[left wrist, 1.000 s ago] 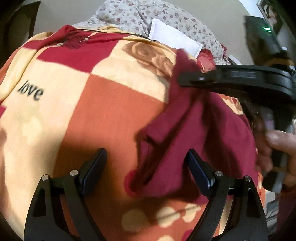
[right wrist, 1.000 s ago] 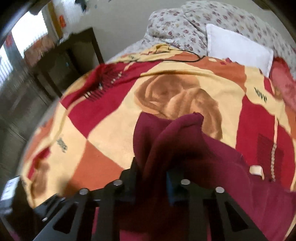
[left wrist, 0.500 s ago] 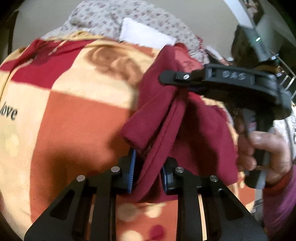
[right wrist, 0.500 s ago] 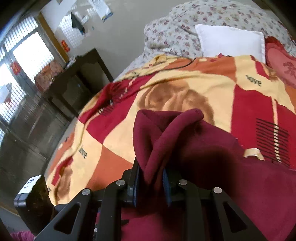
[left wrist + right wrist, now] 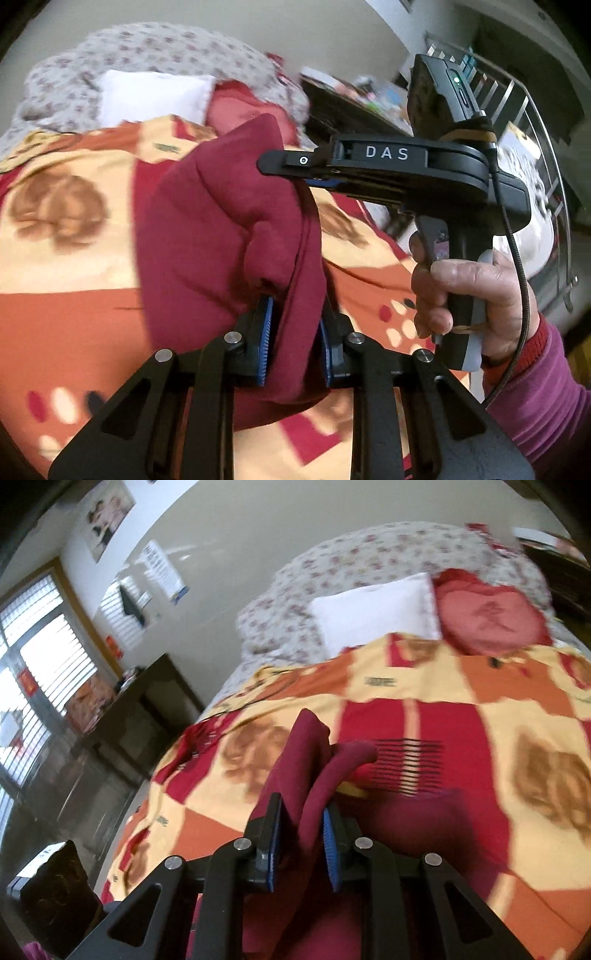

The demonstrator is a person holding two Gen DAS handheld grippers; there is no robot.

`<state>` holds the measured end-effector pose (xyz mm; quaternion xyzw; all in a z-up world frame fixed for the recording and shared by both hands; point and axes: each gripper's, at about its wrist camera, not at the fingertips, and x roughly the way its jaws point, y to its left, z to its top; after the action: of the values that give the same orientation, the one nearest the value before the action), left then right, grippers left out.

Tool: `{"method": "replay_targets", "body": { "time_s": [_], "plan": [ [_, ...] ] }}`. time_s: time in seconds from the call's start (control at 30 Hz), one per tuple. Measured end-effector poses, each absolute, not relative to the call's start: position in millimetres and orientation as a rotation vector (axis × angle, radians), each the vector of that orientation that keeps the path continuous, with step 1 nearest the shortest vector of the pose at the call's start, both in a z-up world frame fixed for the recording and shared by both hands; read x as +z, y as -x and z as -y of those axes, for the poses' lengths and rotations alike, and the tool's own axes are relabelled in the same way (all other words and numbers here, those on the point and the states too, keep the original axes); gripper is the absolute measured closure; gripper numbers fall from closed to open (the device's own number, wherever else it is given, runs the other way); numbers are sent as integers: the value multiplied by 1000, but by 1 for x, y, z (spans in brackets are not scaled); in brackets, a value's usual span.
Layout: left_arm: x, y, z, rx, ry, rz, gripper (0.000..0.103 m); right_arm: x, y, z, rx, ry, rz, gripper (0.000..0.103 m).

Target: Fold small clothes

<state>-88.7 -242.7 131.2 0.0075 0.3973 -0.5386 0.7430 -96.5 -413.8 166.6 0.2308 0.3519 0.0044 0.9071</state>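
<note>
A dark red garment (image 5: 214, 229) hangs lifted above the patterned blanket (image 5: 55, 258). My left gripper (image 5: 295, 336) is shut on its lower fold, cloth bunched between the blue pads. My right gripper (image 5: 291, 173) shows side-on in the left wrist view, held by a hand (image 5: 469, 291), and pinches the garment's upper edge. In the right wrist view my right gripper (image 5: 301, 842) is shut on the garment (image 5: 306, 768), whose folds stick up past the pads; the rest hangs below, mostly hidden.
A bed with the red, orange and cream blanket (image 5: 443, 709) lies under both grippers. A white pillow (image 5: 373, 609), a red cushion (image 5: 487, 620) and a floral quilt (image 5: 369, 557) sit at the head. A dark cabinet (image 5: 122, 720) stands left, a metal rack (image 5: 535, 147) right.
My left gripper went from open beside the garment to shut on its fold. Both grippers rose with the garment, lifting it off the blanket, and both views tilted up toward the bed's head.
</note>
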Motion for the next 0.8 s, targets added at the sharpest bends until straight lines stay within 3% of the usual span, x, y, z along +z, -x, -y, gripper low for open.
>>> {"method": "replay_targets", "body": {
  "time_s": [0.3, 0.33, 0.4, 0.43, 0.47, 0.6, 0.8],
  "plan": [
    [86, 119, 323, -1216, -106, -1006, 83, 85, 137, 488, -205, -628, -829, 84],
    [89, 121, 325, -1208, -128, -1005, 79, 85, 141, 492, -203, -660, -816, 82],
    [101, 126, 318, -1220, -161, -977, 67, 93, 156, 497, -206, -695, -774, 69],
    [111, 129, 310, -1235, -180, -945, 60, 99, 163, 497, -213, -692, -762, 52],
    [119, 131, 302, -1245, -194, -920, 58, 105, 170, 496, -208, -687, -748, 49],
    [143, 134, 256, -1220, -263, -799, 47, 131, 196, 472, -102, -652, -719, 49],
    [119, 97, 225, -1026, -283, -826, 47, 134, 195, 411, -19, -528, -772, 49]
  ]
}}
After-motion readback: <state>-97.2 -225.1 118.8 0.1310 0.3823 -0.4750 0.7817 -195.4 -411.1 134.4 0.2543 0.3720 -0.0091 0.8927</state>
